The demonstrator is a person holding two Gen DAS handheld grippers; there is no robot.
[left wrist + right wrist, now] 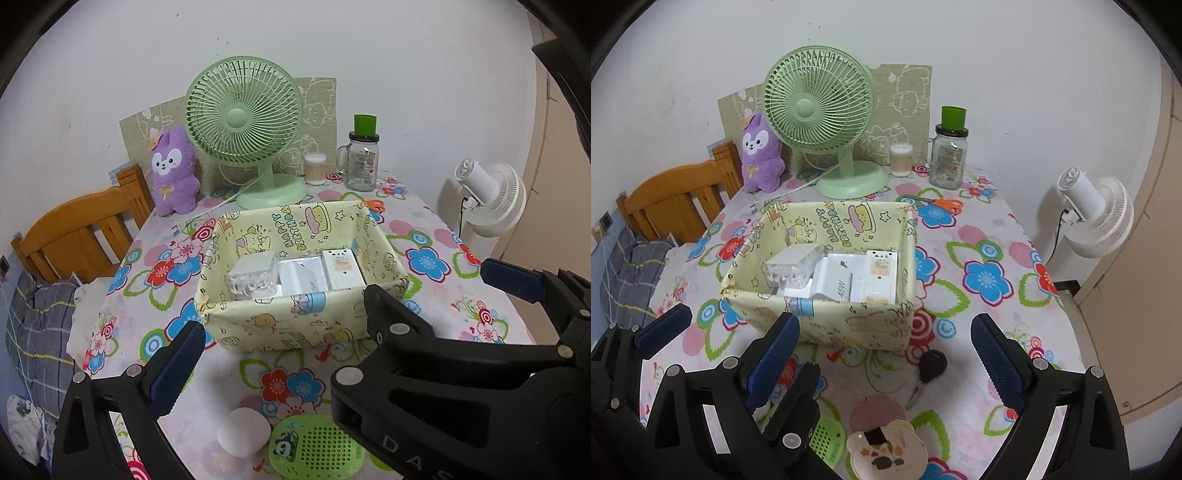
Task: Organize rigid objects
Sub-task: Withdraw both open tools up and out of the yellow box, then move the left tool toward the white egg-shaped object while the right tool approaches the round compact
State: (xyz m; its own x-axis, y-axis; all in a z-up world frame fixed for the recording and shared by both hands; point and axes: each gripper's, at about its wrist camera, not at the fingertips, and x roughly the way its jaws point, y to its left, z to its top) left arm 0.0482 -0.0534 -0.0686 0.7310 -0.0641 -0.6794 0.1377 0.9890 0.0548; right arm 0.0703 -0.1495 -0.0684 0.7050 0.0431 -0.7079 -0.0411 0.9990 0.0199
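1. My left gripper [280, 332]: jaws spread wide, nothing between them, hovering over the table just in front of the fabric storage box [295, 317].
2. My right gripper [886, 354]: jaws also wide apart and empty, same near side of the box, the left gripper's fingers showing at the lower left of its view.
3. Box sits mid-table, open top. Inside: a clear plastic case [792, 271] on the left, a white 45W charger box [836, 284] in the middle, a white card-printed box [881, 273] on the right.
4. Loose items on the near side: black car key [931, 365] between my right fingers, green perforated panda case [314, 448], white round object [243, 432] just beside it, bear-shaped card [886, 448].
5. Surface: floral tablecloth [979, 277].
6. Far edge: green desk fan [242, 122], purple plush [171, 173], cotton swab tub [314, 168], glass jar mug [362, 162], orange scissors [942, 205].
7. Room: white wall, wooden chair [77, 229] on the left, white floor fan [1093, 218] on the right.
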